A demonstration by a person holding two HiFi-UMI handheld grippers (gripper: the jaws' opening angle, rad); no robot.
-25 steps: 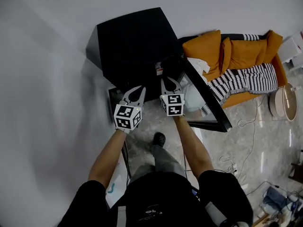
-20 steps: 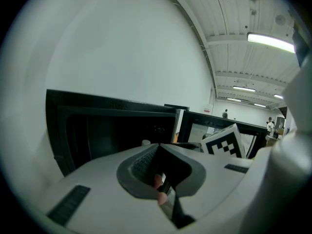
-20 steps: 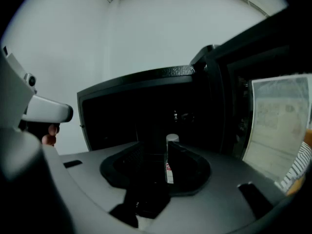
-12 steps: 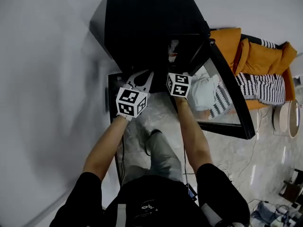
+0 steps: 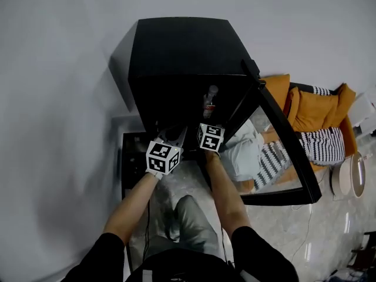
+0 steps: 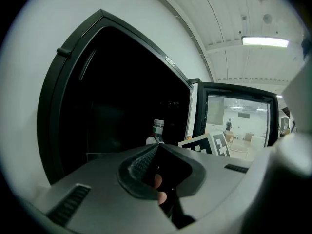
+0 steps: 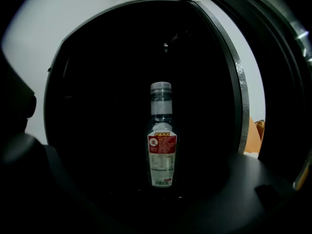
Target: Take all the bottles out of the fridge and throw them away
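Black fridge (image 5: 176,51) stands with its glass door (image 5: 282,151) swung open to the right; left gripper (image 6: 157,147) at the opening, jaws pressed together on nothing; right gripper (image 5: 210,134) just beside it, jaws just opened wide, nothing between them; one clear red-labelled bottle (image 7: 161,135) upright inside, ahead of the right gripper, untouched.

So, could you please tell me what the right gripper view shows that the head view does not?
Only the right gripper view shows the bottle full length, upright, its red-and-white label facing the camera. Only the head view shows the fridge's black top, the person's forearms and the floor. Both show that one bottle inside the dark fridge.
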